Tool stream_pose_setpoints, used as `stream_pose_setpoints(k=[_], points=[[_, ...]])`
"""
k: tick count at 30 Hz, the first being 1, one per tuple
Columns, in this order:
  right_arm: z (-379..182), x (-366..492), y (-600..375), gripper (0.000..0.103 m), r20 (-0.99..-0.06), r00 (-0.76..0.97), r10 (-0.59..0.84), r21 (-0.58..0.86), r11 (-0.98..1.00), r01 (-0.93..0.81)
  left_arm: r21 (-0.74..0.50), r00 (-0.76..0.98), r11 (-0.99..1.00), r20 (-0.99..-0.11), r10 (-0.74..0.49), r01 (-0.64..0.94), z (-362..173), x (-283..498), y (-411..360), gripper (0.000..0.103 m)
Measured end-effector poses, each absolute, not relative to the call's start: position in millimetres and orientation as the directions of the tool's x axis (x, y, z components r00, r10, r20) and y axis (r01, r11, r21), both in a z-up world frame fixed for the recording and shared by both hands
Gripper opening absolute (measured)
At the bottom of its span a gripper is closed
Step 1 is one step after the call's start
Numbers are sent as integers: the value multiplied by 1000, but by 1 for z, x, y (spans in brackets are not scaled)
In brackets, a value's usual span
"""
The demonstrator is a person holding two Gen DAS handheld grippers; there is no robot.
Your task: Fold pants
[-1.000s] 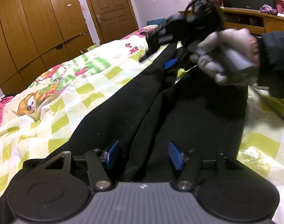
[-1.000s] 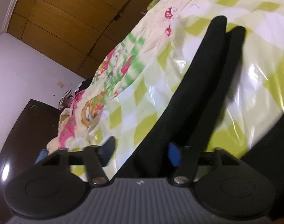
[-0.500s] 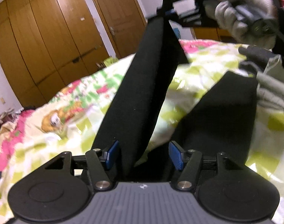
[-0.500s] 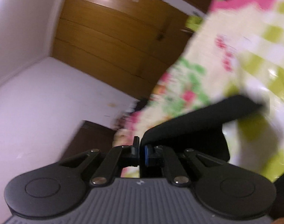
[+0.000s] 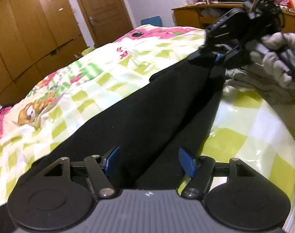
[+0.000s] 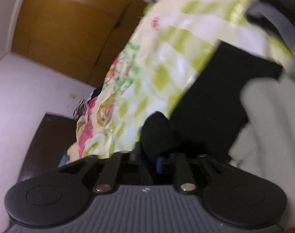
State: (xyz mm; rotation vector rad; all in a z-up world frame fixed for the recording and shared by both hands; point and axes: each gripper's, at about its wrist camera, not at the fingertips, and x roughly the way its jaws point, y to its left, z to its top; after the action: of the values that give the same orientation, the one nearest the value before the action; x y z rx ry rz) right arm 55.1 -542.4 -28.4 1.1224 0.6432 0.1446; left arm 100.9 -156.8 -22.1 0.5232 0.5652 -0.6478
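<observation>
Black pants (image 5: 147,112) lie stretched along the bed, running from my left gripper (image 5: 149,160) away to the far right. The left gripper is open, its blue pads either side of the near end of the cloth. My right gripper (image 5: 217,56), held by a gloved hand, is shut on the far end of the pants, low over the bed. In the blurred right wrist view the jaws (image 6: 147,157) are pinched on a bunch of black cloth (image 6: 205,104).
The bed is covered by a green-and-white checked quilt (image 5: 89,89) with cartoon prints. A grey garment (image 5: 264,85) lies at the right by the gloved hand. Wooden wardrobes (image 5: 31,29) and a door stand behind; a desk (image 5: 196,15) stands at the back right.
The right gripper closed on the pant leg end, lifted it high, and has now brought it back down low over the bed. The left gripper stayed open at the near end.
</observation>
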Motion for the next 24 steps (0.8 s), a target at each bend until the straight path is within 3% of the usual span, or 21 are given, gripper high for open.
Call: stream_pose_setpoints(k=[2,5,11,13,17,19,21,22,23,24], points=[[-32,64,-547,50,-369,829,420,895,400,196,289,668,672,-622,-410,682,-22,104,-163,81],[-36,73,-548,60,-333,847,414,916,354,187,293,667,665,-617,-417,687,-23,109,-170,81],[-51,76,-561,61,-300,855,423,940,285,189,269,653,657,-608,-451,704,-25,123,-186,81],[-57,77,-567,52,-278,872,404,955,216,204,252,641,658,-618,-454,709,-30,132,-196,81],[-8,54,-568,41,-66,937,342,968,251,-23,254,632,640,-614,-472,725,-30,134,-209,82],[19,34,-559,40,-32,935,353,933,347,-99,277,636,623,-606,-477,731,-32,129,-210,85],[23,12,-548,41,-70,937,342,898,430,-90,282,624,610,-625,-470,741,-38,126,-211,86],[16,4,-544,48,-139,940,313,877,480,-30,272,608,604,-643,-465,749,-42,126,-211,86],[6,2,-543,68,-214,930,299,861,508,35,263,593,600,-663,-457,756,-47,126,-212,86],[-8,2,-545,71,-293,914,281,849,517,113,262,585,596,-676,-448,759,-50,124,-212,86]])
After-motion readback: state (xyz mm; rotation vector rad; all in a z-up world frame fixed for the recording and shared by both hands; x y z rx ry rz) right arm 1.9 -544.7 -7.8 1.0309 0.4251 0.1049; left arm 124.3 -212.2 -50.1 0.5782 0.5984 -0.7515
